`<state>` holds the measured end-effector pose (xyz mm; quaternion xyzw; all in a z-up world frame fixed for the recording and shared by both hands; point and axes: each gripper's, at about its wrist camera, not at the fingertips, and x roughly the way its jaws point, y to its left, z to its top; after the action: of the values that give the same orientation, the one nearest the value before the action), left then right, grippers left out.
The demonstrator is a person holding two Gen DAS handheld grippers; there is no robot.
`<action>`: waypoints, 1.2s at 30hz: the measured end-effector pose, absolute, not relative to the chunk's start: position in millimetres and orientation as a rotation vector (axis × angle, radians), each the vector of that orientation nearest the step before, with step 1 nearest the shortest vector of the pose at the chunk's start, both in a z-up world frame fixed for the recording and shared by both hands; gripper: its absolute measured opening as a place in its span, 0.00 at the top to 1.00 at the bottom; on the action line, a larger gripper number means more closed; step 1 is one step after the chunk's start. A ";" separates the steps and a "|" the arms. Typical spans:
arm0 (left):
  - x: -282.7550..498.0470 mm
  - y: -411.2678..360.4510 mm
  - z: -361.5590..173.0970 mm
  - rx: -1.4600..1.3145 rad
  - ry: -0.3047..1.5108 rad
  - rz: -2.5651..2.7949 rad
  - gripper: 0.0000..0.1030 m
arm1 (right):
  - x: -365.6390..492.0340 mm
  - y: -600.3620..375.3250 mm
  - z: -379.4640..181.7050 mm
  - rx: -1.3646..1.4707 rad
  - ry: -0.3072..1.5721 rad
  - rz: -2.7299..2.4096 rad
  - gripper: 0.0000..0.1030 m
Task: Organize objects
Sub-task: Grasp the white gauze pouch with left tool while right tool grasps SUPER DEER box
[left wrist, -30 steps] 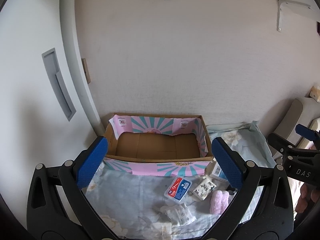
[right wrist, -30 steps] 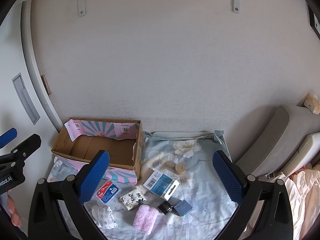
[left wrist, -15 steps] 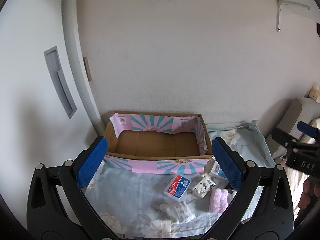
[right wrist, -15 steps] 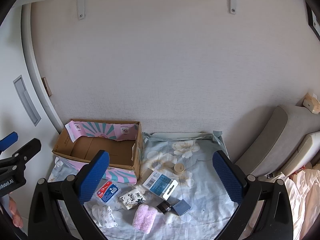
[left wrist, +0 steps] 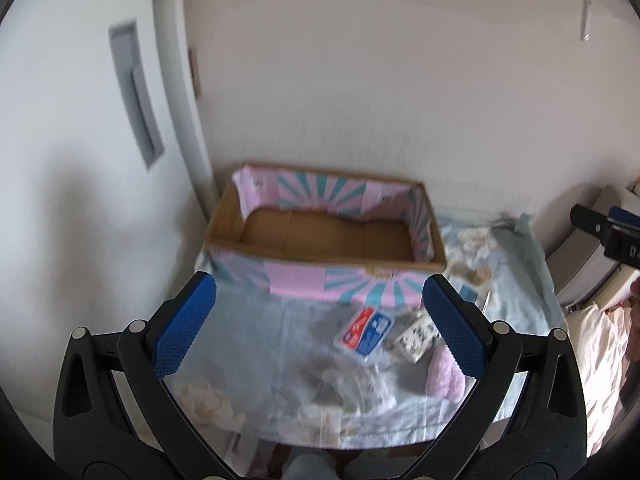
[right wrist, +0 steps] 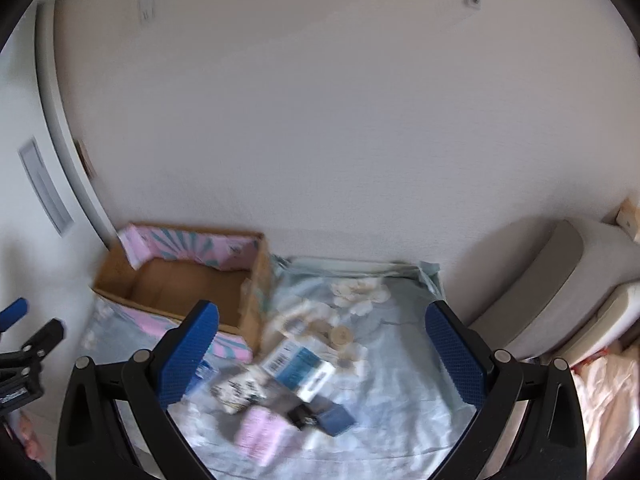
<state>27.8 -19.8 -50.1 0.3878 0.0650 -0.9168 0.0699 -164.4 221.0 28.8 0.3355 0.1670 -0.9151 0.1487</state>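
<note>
**A:** What's hard to read from your end?

**B:** Both feeds are smeared. My left tool (left wrist: pixel 320 328) hangs with its blue pads spread wide, nothing between them; my right tool (right wrist: pixel 322 354) is the same. The right pad of the left tool cuts off part of the pink fluffy roll (left wrist: pixel 442 376) and the barcoded blue-and-white box.

**A:** And the things to sort?

**B:** On the floral-sheeted counter (right wrist: pixel 400 360): a red-and-blue packet (left wrist: pixel 366 332), a black-and-white patterned pack (left wrist: pixel 414 338), a crumpled white bundle (left wrist: pixel 362 390), a small wooden disc (right wrist: pixel 340 336), a dark blue block (right wrist: pixel 334 420). The cardboard box (left wrist: pixel 324 236) stands behind them against the wall, its floor bare.
</note>
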 end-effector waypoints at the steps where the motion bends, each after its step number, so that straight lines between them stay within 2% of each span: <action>1: 29.4 -19.2 -57.4 1.185 0.209 -2.742 0.00 | -166.9 222.5 24.1 0.978 0.491 -2.623 0.00; 13: 39.8 7.8 -163.1 1.401 0.340 -2.574 0.00 | -215.9 226.2 -76.8 1.172 0.668 -2.306 0.00; 21: 33.3 28.4 -223.0 1.476 0.365 -2.491 0.00 | -234.8 205.2 -147.9 1.198 0.859 -2.080 0.00; 27: 23.6 35.4 -250.5 1.539 0.359 -2.440 0.13 | -244.8 192.7 -182.9 1.222 0.946 -1.947 0.03; 29: 21.7 36.5 -256.0 1.553 0.366 -2.434 0.19 | -247.4 190.5 -190.6 1.233 0.961 -1.909 0.05; 30: 20.7 36.4 -257.9 1.562 0.367 -2.431 0.25 | -248.8 189.5 -195.1 1.240 0.970 -1.887 0.07; 36: 17.4 41.5 -263.3 1.588 0.363 -2.446 0.41 | -256.8 189.2 -211.2 1.292 0.972 -1.800 0.28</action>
<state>17.4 41.5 -263.3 0.5375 0.1228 -0.8281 0.1015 -256.8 189.2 -211.2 0.4996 0.3756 -0.6961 0.3532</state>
